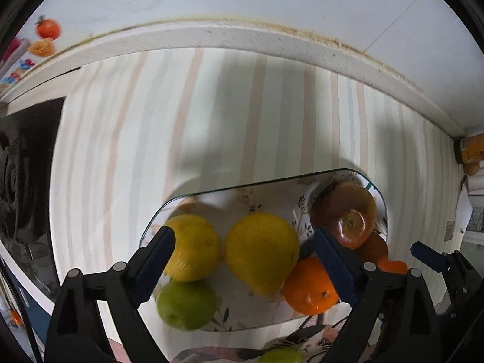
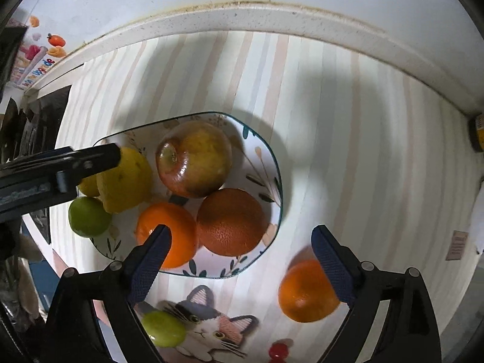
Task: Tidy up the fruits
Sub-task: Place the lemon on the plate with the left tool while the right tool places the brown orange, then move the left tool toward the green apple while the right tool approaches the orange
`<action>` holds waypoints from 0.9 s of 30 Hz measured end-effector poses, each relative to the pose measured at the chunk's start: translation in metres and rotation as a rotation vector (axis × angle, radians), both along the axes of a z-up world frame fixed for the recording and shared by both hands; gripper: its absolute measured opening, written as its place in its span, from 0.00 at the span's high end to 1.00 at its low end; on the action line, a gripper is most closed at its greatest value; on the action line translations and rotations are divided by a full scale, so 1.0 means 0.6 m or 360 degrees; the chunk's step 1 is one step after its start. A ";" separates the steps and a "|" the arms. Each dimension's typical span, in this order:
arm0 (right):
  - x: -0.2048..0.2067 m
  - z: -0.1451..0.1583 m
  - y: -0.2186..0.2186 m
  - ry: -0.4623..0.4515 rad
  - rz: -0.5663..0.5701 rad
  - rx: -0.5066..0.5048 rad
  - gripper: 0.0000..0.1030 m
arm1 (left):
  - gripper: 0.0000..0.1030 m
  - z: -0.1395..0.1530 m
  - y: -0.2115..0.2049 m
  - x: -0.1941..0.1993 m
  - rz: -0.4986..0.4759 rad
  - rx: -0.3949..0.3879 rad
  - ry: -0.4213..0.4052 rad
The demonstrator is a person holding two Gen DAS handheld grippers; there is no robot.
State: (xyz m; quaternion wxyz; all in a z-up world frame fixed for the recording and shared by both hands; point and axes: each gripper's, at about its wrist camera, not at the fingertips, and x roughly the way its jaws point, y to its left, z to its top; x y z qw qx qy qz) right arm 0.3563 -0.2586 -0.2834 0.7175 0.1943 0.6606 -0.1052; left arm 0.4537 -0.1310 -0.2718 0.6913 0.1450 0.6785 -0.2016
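We recorded both tools spread wide and holding nothing. The left tool point(image 1: 242, 260) hung over the plate point(image 1: 211, 192), its fingers point(image 1: 154, 263) straddling the two lemons point(image 1: 261, 251), which lay side by side and nearly touching. A lime point(image 1: 186, 304) rested against the plate's near rim just beside the left lemon, and a small orange point(image 1: 308, 287) touched the right lemon.

From the right wrist view, the right tool point(image 2: 242, 266) hovered above the plate's near edge. The plate point(image 2: 273, 163) sat on the striped bench point(image 2: 363, 121), well short of the raised back edge point(image 2: 272, 19). On it we saw an apple point(image 2: 195, 158) touching a large orange point(image 2: 233, 220), with the small orange beside both. A loose orange point(image 2: 305, 292) lay on the bench off the plate, partly behind the right finger. A second lime point(image 2: 163, 328) rested on a cat-print mat point(image 2: 211, 326) at the bench's near edge, next to a small red object point(image 2: 279, 349) we could not identify.
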 end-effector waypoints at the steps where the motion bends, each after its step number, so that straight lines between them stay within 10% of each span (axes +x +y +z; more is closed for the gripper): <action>1: -0.002 0.004 0.000 -0.0004 0.0006 -0.0006 0.07 | 0.09 0.006 0.007 -0.004 0.0018 -0.0017 -0.0003; 27: -0.218 0.205 0.083 -0.0367 0.0306 -0.0242 0.07 | 0.09 0.218 0.170 -0.267 0.0342 -0.0145 -0.0611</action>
